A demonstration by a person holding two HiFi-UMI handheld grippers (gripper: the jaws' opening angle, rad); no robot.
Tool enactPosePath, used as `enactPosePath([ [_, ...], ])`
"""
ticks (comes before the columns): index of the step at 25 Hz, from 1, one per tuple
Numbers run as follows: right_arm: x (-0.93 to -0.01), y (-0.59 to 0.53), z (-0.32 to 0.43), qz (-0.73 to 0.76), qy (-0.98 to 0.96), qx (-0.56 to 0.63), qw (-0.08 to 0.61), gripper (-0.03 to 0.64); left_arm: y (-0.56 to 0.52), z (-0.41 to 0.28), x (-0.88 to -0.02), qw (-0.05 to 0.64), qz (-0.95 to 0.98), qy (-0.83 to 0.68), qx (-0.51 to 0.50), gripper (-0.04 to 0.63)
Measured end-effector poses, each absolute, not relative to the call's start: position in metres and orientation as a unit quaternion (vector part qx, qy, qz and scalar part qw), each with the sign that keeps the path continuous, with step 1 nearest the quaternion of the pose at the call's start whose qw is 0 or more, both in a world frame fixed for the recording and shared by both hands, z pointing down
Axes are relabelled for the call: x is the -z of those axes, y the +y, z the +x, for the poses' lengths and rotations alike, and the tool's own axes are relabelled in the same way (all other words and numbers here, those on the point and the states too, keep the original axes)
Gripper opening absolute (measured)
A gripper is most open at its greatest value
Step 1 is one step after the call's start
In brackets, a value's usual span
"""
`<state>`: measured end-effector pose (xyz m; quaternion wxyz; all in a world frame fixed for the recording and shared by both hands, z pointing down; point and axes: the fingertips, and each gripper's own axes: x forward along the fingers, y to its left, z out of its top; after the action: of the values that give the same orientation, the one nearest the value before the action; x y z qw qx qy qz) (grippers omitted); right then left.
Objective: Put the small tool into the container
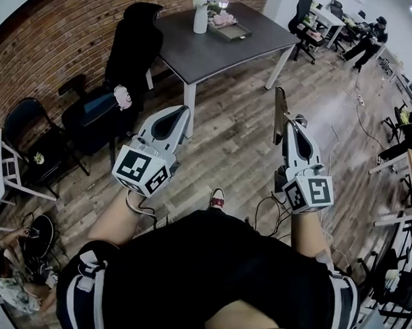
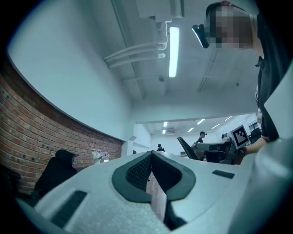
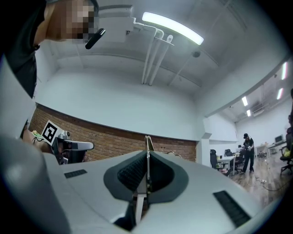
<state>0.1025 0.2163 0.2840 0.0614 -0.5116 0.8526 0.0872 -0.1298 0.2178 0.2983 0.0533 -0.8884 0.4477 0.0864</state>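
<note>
Closest to my head camera is the operator's black shirt (image 1: 209, 262), filling the bottom of the head view, with both forearms reaching out from it over the wood floor (image 1: 234, 141). My landmark is the grey table (image 1: 217, 49); both grippers are held on its near side, well apart from it.

I read the left gripper (image 1: 181, 114) as empty. In its own view the left gripper (image 2: 151, 155) has its dark pads brought together at the tips with nothing between them, and only a sliver of floor shows through the slit lower down.

I see the right gripper (image 1: 289, 124) clamped on the small tool (image 1: 280, 112), a thin flat strip that stands up past the jaw tips and points toward the table's near right corner. The right gripper view confirms it. There the right gripper (image 3: 147, 155) has its pads pressed on either side of the small tool (image 3: 148, 144), whose narrow end pokes above them.

On the table's far end stand a white vase (image 1: 200, 18) with flowers and, just beside it, a shallow tray (image 1: 231, 31). A black chair (image 1: 132, 46) draped in dark cloth sits at the table's left side, against the brick wall (image 1: 55, 34). I cannot tell which item is the container.
</note>
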Motion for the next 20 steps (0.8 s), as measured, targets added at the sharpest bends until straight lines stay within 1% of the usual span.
enactPosePath([
  [9, -0.28, 0.14, 0.124, -0.503, 0.857, -0.085, 0.076, 0.005, 0.151, -0.106, -0.289, 0.07, -0.887, 0.45, -0.08, 0.009],
  [20, -0.281, 0.059, 0.154, -0.488, 0.866, -0.074, 0.081, 0.005, 0.069, -0.067, -0.284, 0.067, -0.886, 0.452, -0.077, 0.009],
])
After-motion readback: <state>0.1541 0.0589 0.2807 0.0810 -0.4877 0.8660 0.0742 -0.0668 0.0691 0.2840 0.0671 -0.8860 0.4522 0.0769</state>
